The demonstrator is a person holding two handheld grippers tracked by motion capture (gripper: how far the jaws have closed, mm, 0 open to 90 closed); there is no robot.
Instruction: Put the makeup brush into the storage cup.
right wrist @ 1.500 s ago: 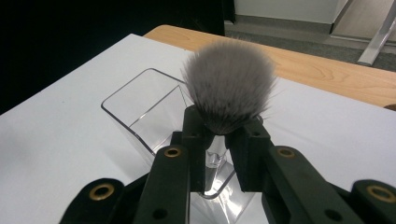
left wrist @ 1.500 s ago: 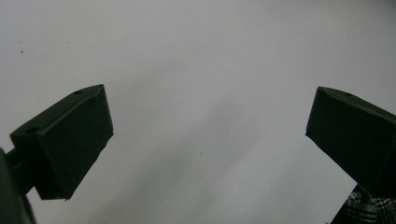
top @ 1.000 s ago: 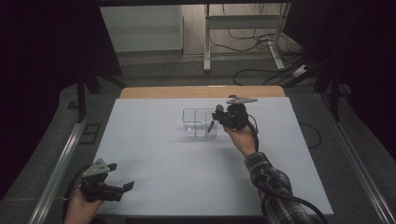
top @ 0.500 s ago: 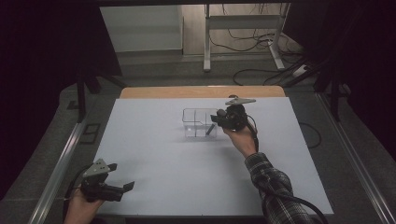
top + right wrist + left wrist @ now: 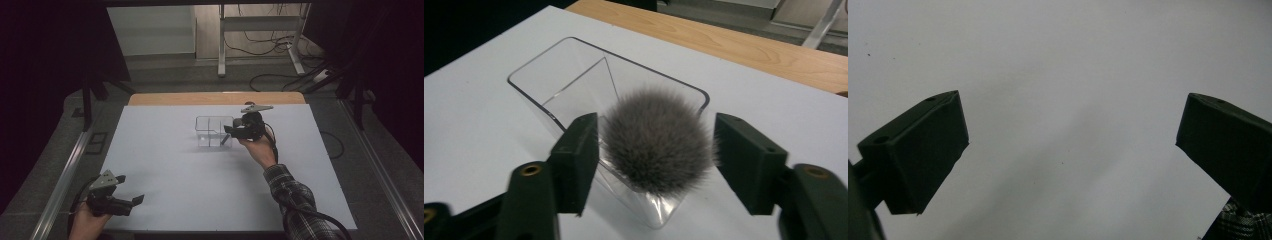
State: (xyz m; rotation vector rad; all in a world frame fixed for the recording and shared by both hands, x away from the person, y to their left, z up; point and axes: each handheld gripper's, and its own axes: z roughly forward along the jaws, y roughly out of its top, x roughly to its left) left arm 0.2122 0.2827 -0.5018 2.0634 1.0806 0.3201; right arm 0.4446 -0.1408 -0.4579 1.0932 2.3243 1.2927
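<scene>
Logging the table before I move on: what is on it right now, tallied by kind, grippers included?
Clear divided container: 1
Grey fluffy pom-pom: 1, in the container's near compartment, between the right gripper's jaws, which have just been opening
Grippers: 2, the left gripper and the right gripper
Total: 4

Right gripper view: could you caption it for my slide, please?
Right tool opening around grey pom-pom over clear divided box.
</scene>
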